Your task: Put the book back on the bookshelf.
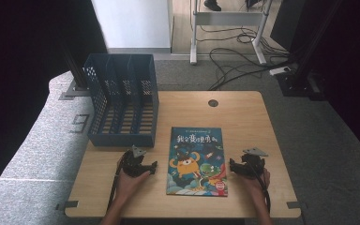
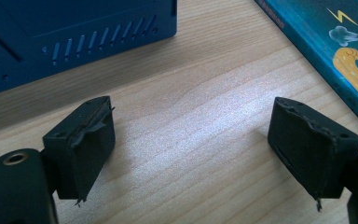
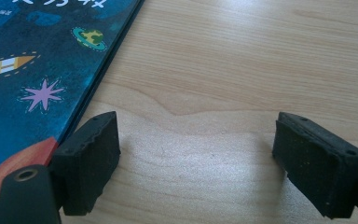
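High view, bottom: left gripper [image 1: 139,165] and right gripper [image 1: 246,166] rest on the table [image 1: 243,117], jaws spread, empty. Between them the book [image 1: 197,159] lies flat, untouched. Upper left, the rack [image 1: 122,101] stands empty; nothing appears begun.

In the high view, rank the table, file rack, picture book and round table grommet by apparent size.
1. table
2. file rack
3. picture book
4. grommet
The rack stands taller, nearer the camera, so its lead over the book is unsure.

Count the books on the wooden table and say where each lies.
1. A blue illustrated picture book lies flat at the table's centre, between the two hand-held grippers and right of the blue slotted plastic file rack. The rack's slots look empty.
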Demonstrator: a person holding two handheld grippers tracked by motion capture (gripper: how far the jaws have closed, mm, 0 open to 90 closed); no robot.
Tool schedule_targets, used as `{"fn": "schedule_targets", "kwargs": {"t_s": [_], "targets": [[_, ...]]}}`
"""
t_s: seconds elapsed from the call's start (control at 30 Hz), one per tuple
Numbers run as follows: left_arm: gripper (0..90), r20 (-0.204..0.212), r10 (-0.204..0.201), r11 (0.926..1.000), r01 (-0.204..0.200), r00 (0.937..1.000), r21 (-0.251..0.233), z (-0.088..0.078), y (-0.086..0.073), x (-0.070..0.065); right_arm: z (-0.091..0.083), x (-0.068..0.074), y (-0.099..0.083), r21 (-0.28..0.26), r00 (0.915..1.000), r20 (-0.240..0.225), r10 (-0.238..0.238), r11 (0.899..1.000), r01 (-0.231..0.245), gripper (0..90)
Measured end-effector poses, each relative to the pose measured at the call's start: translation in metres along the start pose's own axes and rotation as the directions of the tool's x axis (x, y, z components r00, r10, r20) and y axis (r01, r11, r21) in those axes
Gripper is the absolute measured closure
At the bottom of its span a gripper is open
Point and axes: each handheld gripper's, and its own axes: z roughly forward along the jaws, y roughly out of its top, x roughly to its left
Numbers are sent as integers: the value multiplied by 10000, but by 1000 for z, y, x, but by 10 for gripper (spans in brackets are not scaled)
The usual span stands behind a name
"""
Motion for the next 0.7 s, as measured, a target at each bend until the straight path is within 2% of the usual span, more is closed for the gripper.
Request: {"fn": "schedule_targets", "kwargs": {"t_s": [0.43,0.53,0.57,0.7], "targets": [[139,-55,-48,10000,49,10000,22,2,2,0,3,1,5,139,9997,157,191,9997,-193,125],[140,-148,-153,9999,153,9998,8,2,2,0,5,2,7,250,9996,217,176,9995,-181,125],[143,-241,-306,9995,305,9992,-19,2,2,1,5,4,9,343,9995,230,205,9992,-213,124],[146,-176,-446,9989,443,9989,-121,0,2,2,4,7,11,326,9991,268,335,9989,-344,123]]}}
